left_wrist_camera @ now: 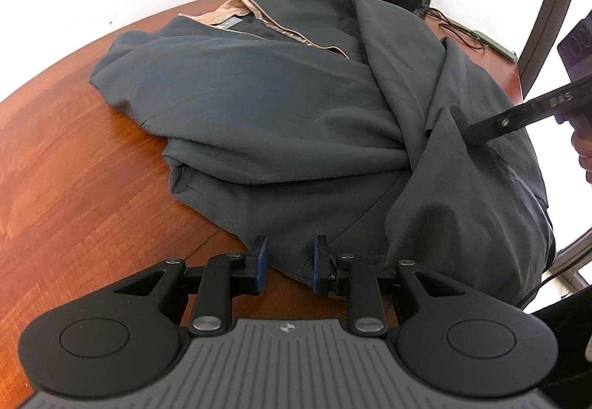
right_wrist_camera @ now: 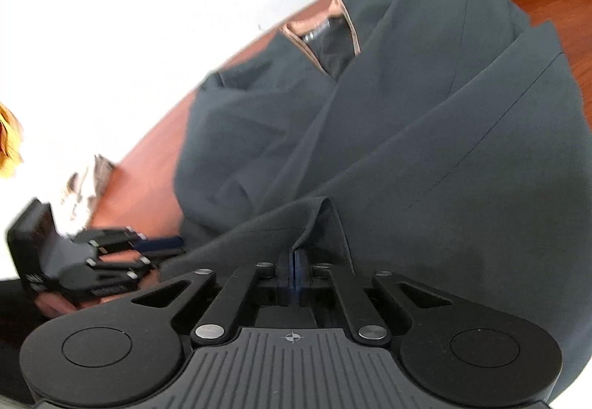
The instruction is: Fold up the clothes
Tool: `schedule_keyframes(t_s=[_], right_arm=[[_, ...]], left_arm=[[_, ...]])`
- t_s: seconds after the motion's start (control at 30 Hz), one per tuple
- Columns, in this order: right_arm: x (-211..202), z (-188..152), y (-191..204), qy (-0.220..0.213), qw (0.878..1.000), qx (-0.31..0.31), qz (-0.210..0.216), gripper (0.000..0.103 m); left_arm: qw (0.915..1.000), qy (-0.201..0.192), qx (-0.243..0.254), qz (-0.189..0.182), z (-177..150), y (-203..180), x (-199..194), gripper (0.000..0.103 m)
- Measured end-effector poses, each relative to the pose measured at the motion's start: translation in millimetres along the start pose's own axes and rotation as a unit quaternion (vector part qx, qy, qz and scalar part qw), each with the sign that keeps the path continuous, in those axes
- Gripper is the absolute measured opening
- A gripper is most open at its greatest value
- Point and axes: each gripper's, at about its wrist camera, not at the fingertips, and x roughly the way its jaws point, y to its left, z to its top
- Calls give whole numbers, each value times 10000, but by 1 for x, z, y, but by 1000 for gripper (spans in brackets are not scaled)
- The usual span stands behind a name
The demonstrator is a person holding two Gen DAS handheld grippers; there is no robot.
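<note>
Right tool (right_wrist_camera: 295,270) is pinched tight on a fold of the dark jacket (left_wrist_camera: 281,105), ready to pull it over; left tool (left_wrist_camera: 289,261) sits part-open around the hem on the desk (left_wrist_camera: 74,187), gripping nothing.

Left tongs (left_wrist_camera: 289,263): matte black linkage arms, silver pivot screws, blue pads (left_wrist_camera: 262,263), ribbed grey housing. Right tongs (right_wrist_camera: 295,270): identical build.
</note>
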Motion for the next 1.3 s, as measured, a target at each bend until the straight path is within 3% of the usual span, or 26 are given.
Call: schedule_keyframes(t_s=[0.17, 0.37, 0.67, 0.77, 1.03, 1.13, 1.3], right_arm=[[-37, 1, 5, -507, 9982, 198, 236, 3], [-54, 16, 20, -681, 9976, -105, 84, 3], [9, 50, 17, -204, 9928, -789, -875, 3], [21, 48, 9, -80, 9915, -875, -957, 3], [22, 49, 1, -34, 9924, -900, -843, 9], [10, 50, 3, -91, 9930, -957, -691, 11], [-32, 43, 6, -189, 9912, -1273, -317, 33]], left_arm=[[10000, -7, 2, 12, 0, -1, 0, 30], [9995, -5, -331, 10, 3, 4, -4, 32], [9926, -733, -962, 82, 10, -5, -57, 32], [9945, -812, -660, -39, 15, -24, -64, 32], [9962, -390, 48, -778, 29, -86, -22, 32], [9976, -153, 224, -630, 30, -102, 3, 32], [9998, 79, -48, -195, 31, -109, 28, 32]])
